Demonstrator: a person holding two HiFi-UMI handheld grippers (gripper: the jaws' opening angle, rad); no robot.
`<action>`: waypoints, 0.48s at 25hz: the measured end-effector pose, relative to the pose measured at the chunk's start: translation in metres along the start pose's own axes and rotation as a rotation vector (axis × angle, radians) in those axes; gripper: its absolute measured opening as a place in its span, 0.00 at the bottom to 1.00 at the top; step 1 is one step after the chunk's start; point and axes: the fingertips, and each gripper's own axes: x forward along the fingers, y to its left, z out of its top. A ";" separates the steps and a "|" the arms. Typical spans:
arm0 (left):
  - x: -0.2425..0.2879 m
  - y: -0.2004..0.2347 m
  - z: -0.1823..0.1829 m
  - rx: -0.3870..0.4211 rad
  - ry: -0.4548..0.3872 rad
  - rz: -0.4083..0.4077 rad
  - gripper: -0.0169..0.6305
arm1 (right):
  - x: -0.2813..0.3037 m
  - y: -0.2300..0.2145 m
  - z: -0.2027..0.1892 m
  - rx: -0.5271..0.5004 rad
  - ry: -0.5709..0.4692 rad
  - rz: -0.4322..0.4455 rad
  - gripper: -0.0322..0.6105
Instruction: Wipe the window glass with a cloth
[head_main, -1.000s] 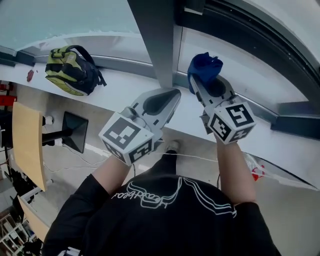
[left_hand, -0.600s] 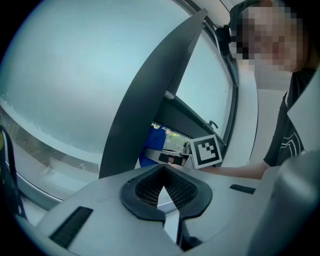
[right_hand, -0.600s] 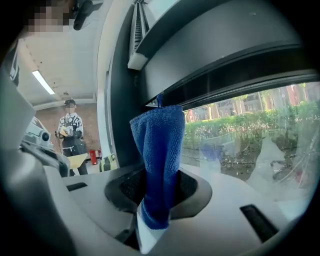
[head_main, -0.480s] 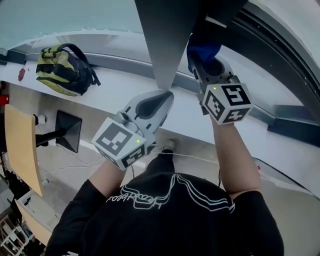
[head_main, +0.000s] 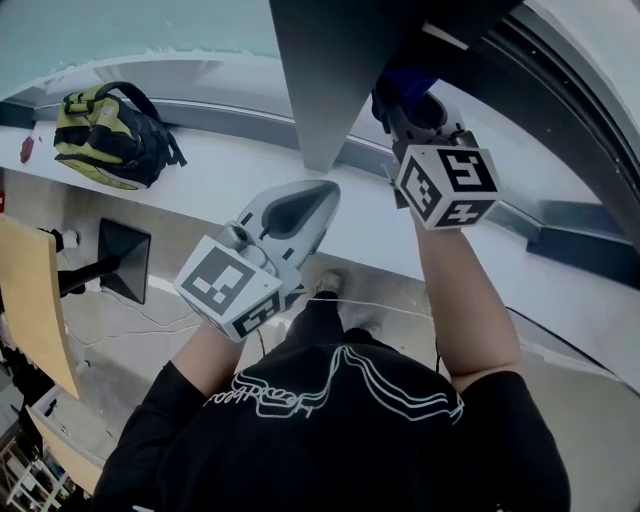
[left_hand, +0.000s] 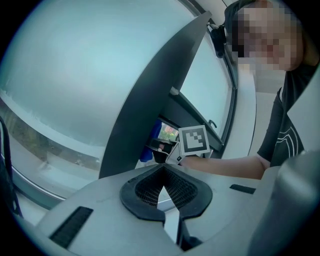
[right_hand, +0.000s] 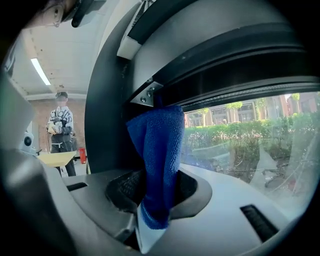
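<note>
One blue cloth (right_hand: 160, 150) is clamped in the right gripper (right_hand: 151, 186).

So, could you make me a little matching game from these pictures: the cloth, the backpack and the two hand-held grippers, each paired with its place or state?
Things
1. cloth
2. backpack
3. left hand-held gripper
4. right hand-held gripper

Places and states
A. jaws together, nothing between them
B. lying on the white ledge, far left
C. jaws clamped on something, up by the dark window frame
D. blue, pinched between two jaws

Right pairs: 1-D, 2-B, 3-A, 4-C.
</note>
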 end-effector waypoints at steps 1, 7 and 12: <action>0.000 0.000 -0.002 -0.001 0.004 -0.001 0.03 | 0.000 -0.001 0.001 -0.004 -0.004 -0.005 0.20; 0.003 -0.003 -0.007 -0.008 0.011 -0.004 0.03 | -0.003 -0.010 0.006 -0.005 -0.031 -0.030 0.20; 0.008 -0.007 -0.011 -0.006 0.012 -0.008 0.03 | -0.012 -0.023 0.004 0.003 -0.042 -0.052 0.20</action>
